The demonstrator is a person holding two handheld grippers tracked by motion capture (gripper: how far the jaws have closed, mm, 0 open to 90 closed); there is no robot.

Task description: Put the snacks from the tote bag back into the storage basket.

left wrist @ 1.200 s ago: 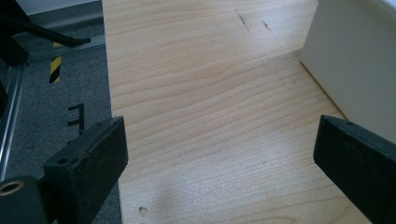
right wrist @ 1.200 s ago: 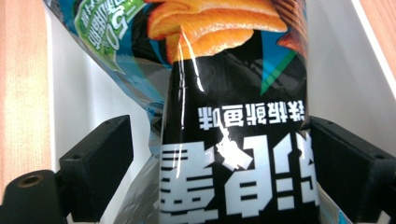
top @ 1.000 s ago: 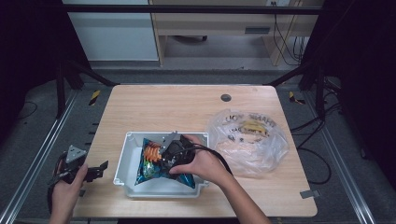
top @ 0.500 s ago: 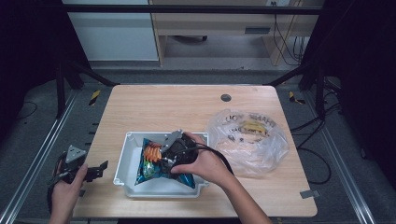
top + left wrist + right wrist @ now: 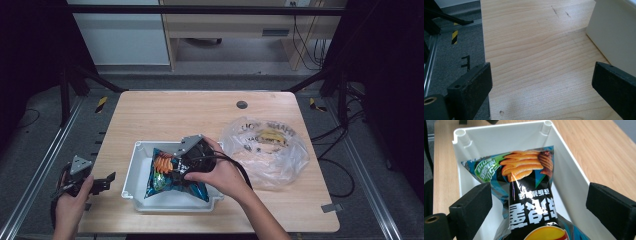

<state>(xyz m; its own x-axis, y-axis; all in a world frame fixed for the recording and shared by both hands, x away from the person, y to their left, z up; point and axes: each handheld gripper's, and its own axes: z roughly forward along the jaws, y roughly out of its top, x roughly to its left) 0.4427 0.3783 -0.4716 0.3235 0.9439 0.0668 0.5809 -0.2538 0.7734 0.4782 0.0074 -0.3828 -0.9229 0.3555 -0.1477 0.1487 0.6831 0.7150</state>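
Observation:
A blue and black chip bag (image 5: 529, 195) printed with orange chips lies in a white plastic bin (image 5: 499, 137). In the high view the bag (image 5: 162, 180) fills the bin (image 5: 135, 172) near the table's front. My right gripper (image 5: 179, 161) hovers just above the bag with a hand around it. Its jaws stand wide open on either side of the bag (image 5: 539, 205), not touching it. My left gripper (image 5: 102, 181) is at the table's left edge, beside the bin's outer wall (image 5: 614, 32). It is open over bare wood (image 5: 541, 85).
A crumpled clear plastic bag (image 5: 265, 147) with yellow print lies to the right of the bin. A small dark round hole (image 5: 242, 104) is near the table's far edge. Grey floor and a metal rail (image 5: 446, 27) run along the left edge.
The right gripper has shifted slightly over the chip bag in the bin. The left gripper has stayed put.

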